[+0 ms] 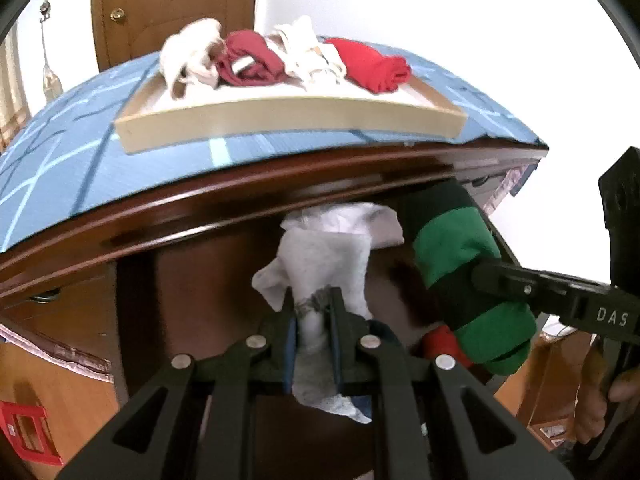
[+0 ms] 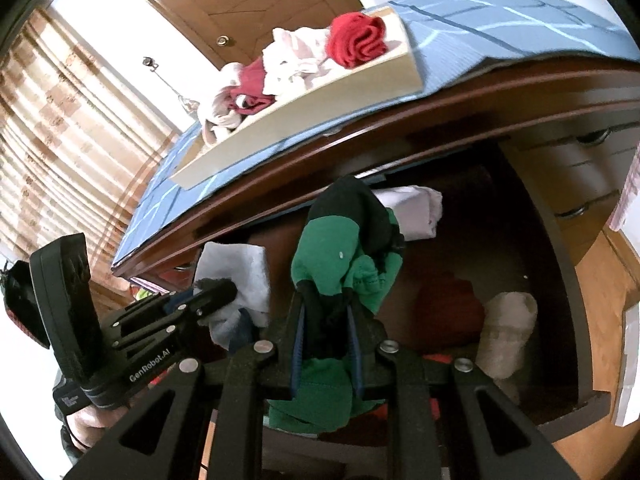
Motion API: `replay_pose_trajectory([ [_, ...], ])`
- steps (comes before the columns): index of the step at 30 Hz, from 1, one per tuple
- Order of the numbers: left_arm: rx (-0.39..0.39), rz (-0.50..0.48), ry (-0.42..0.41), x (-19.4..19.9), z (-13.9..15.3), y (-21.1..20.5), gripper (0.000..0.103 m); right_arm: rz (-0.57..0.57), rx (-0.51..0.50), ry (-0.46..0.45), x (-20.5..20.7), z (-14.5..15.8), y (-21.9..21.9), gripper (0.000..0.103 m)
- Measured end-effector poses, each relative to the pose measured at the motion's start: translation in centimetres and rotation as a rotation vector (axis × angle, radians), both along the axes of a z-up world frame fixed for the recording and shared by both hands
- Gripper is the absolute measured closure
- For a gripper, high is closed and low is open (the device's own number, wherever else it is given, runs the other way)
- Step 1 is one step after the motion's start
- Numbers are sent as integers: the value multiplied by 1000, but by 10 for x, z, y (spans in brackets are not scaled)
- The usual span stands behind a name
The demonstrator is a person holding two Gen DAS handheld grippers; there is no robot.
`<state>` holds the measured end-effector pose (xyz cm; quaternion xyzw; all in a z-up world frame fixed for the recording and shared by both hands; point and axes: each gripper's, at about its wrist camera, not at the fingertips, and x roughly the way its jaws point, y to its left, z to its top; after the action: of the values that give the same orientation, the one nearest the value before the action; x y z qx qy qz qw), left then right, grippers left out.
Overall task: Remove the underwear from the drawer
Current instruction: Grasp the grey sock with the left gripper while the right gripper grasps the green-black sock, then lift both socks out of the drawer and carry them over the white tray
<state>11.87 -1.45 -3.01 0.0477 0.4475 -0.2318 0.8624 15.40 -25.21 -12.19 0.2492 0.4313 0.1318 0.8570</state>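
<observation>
My left gripper [image 1: 313, 303] is shut on a white speckled underwear [image 1: 320, 258], held up in front of the open dark wooden drawer [image 2: 560, 264]. My right gripper [image 2: 326, 300] is shut on a green and black underwear [image 2: 340, 256], lifted above the drawer. In the left wrist view the green piece [image 1: 460, 264] hangs at the right, clamped by the right gripper [image 1: 486, 272]. In the right wrist view the left gripper [image 2: 224, 294] holds the white piece [image 2: 240, 272] at the left. A red item [image 2: 448, 312], a rolled cream item [image 2: 506, 332] and a folded white item [image 2: 416, 208] lie in the drawer.
A shallow cream tray [image 1: 280, 110] sits on the blue patterned cloth [image 1: 60, 184] on the dresser top, holding white, maroon and red underwear [image 1: 372, 64]. A wooden door [image 1: 172, 0] stands behind. Curtains [image 2: 60, 140] hang at the left. More drawer fronts [image 2: 588, 172] are to the right.
</observation>
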Motion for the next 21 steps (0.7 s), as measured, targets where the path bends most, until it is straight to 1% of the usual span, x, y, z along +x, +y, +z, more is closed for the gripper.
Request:
replay_pose_trajectory([
  [9,-4,18,-55,-9,18,9,91,35,-6,-38,-10,15,18,83],
  [21,-8,33,-122,-22,40,17,91,49,-12,-93,-19,35,29,83],
])
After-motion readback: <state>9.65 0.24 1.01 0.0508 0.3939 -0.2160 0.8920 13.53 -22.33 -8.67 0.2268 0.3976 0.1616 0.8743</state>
